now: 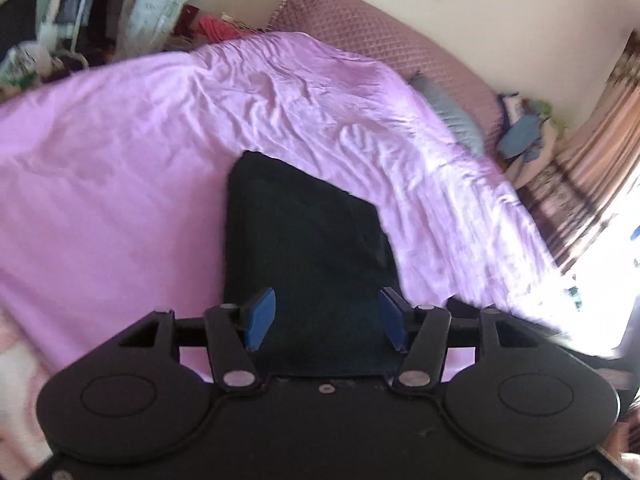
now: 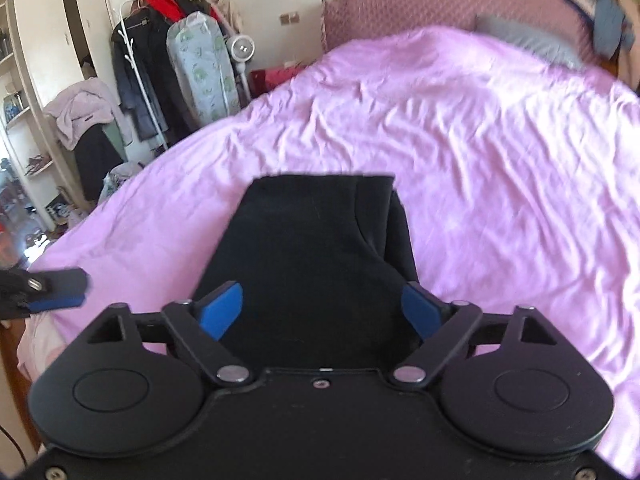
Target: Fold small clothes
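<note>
The black garment (image 2: 320, 264) lies folded flat on the near part of the pink bedsheet (image 2: 480, 140), looking soft, light and limp, best pinched at its near corners by the left gripper (image 1: 326, 318) and right gripper (image 2: 320, 312), both with jaws spread wide and empty.

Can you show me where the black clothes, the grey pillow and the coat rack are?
Black clothes (image 2: 312, 248): right wrist view, middle of the folded top layer.
Grey pillow (image 1: 448, 110): left wrist view, middle of its visible side.
Coat rack (image 2: 132, 60): right wrist view, its white pole.
</note>
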Available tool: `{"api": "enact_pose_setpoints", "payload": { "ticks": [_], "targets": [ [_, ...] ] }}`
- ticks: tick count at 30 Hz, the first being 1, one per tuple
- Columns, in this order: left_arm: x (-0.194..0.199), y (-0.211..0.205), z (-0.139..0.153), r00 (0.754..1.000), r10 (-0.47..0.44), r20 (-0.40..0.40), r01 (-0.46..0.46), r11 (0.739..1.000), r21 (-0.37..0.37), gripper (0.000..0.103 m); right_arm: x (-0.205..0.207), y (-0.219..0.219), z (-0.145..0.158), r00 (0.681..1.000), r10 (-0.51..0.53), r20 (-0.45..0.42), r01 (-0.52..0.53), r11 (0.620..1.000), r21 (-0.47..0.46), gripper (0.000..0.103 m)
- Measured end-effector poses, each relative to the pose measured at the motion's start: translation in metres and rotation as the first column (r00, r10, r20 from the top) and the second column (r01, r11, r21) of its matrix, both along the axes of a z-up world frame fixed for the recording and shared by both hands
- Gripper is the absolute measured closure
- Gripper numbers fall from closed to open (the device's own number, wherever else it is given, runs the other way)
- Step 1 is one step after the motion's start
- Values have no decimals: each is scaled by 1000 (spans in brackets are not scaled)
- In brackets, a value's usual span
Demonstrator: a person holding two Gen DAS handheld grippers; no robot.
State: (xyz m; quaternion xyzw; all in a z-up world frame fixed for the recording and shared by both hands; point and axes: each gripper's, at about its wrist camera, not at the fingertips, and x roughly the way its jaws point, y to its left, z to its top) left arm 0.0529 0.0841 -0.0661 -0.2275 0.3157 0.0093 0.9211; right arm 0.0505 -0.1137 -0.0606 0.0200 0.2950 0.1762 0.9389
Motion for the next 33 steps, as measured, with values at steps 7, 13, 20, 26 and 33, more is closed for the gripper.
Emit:
{"api": "enact_pose_setpoints", "payload": {
  "ticks": [7, 13, 20, 26, 33],
  "targets": [
    [-4, -26, -4, 995, 54, -87, -39, 985, 168, 41, -31, 29, 12, 998, -26, 64, 32, 994, -107, 5],
    [-7, -31, -30, 980, 68, -185, -31, 980, 197, 41, -37, 38, -2, 999, -45, 18, 47, 988, -146, 5],
    [-11, -35, -33, 977, 64, -203, -18, 975, 223, 41, -44, 38, -8, 998, -56, -16, 53, 987, -153, 5],
    [-13, -35, -30, 974, 64, -218, -14, 975, 221, 41, -48, 40, -3, 998, -70, 7, 70, 982, -175, 5],
    [-16, -37, -26, 973, 72, -220, -18, 971, 239, 41, -48, 40, -1, 997, -74, 12, 75, 981, -178, 5]
  ]
}}
